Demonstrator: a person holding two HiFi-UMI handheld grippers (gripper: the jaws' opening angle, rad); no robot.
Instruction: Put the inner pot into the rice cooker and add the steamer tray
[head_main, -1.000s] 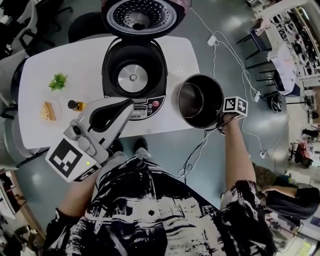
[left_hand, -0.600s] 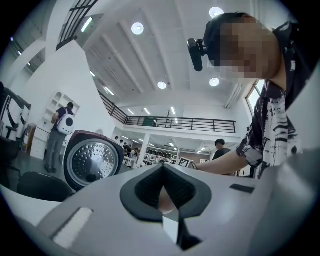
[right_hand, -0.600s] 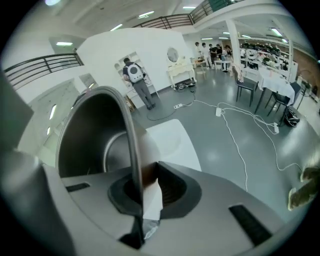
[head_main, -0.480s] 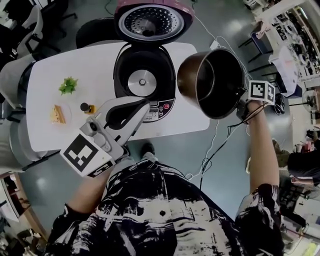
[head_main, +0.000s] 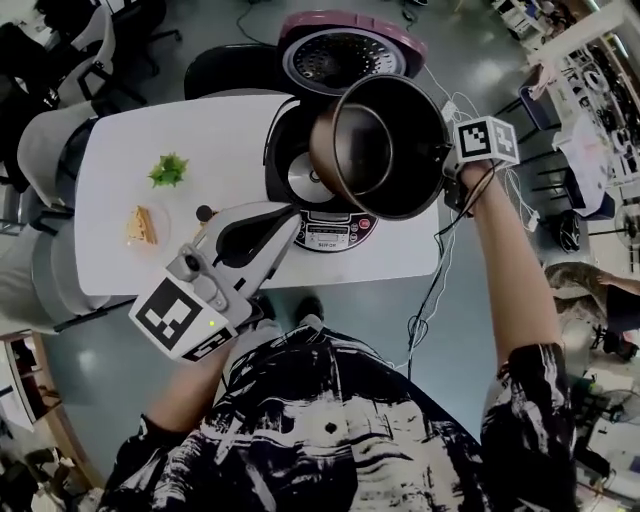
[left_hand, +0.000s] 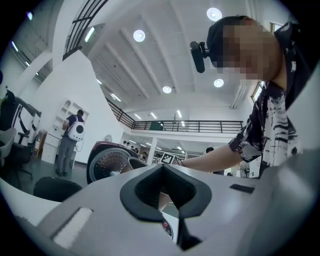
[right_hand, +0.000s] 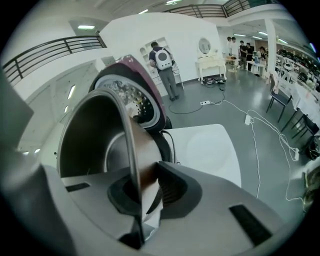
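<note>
The dark metal inner pot hangs tilted in the air, its mouth towards me, over the right side of the open rice cooker. My right gripper is shut on the pot's right rim. In the right gripper view the thin rim runs between the jaws of the right gripper, with the cooker's raised lid behind. My left gripper hovers low in front of the cooker's control panel, shut and holding nothing. The left gripper also points at the lid.
The cooker stands on a white table. On its left part lie a green leafy item, a small plate of food and a little bottle. Chairs stand at the left, cables trail on the floor at the right.
My right gripper has carried the pot up and to the left, from beside the table's right edge to above the cooker, tilting it. The left gripper has shifted a little.
</note>
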